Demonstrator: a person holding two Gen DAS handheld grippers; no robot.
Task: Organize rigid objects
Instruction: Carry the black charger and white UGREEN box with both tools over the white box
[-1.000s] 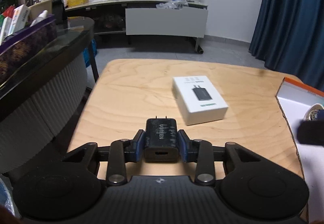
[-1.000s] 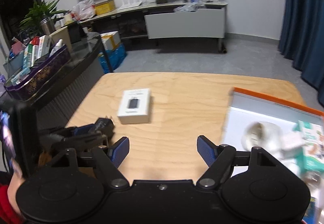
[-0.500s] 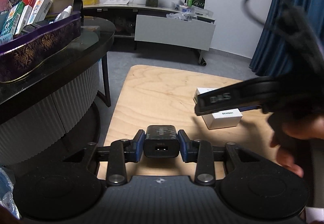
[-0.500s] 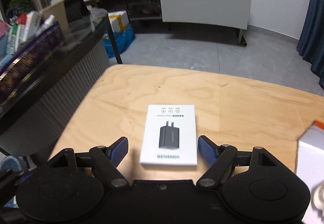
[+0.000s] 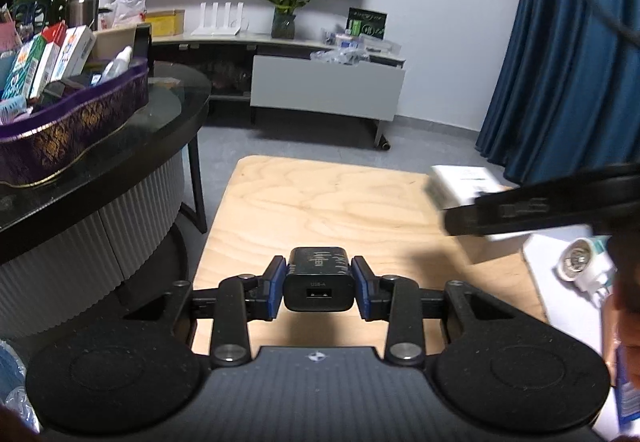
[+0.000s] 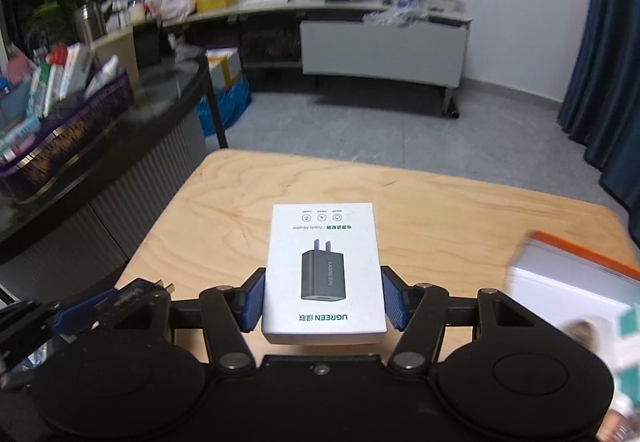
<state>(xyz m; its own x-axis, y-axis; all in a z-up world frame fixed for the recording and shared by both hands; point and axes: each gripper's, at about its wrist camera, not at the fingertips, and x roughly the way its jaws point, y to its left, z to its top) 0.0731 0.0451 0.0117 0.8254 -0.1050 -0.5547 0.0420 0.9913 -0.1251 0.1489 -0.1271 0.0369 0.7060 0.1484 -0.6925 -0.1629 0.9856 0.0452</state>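
Note:
A black USB power adapter (image 5: 319, 294) sits clamped between the blue pads of my left gripper (image 5: 319, 276), port facing the camera, above the wooden table (image 5: 320, 202). In the right wrist view a white adapter box (image 6: 324, 262) with a charger picture on its lid lies flat between the pads of my right gripper (image 6: 323, 298), which is shut on its long sides. The same box (image 5: 464, 182) shows blurred at the right of the left wrist view, behind the right tool's black frame. The left gripper's fingers (image 6: 100, 306) appear at the lower left of the right view.
A white tray with an orange rim (image 6: 576, 274) holding several small items lies on the table's right side. A dark glass-topped side table (image 5: 120, 162) with a purple basket (image 5: 72, 122) of boxes stands to the left. Grey floor, a low cabinet and blue curtains lie beyond.
My right gripper came over the white box and shut on its sides. The left gripper drifted back and up with the adapter still clamped.

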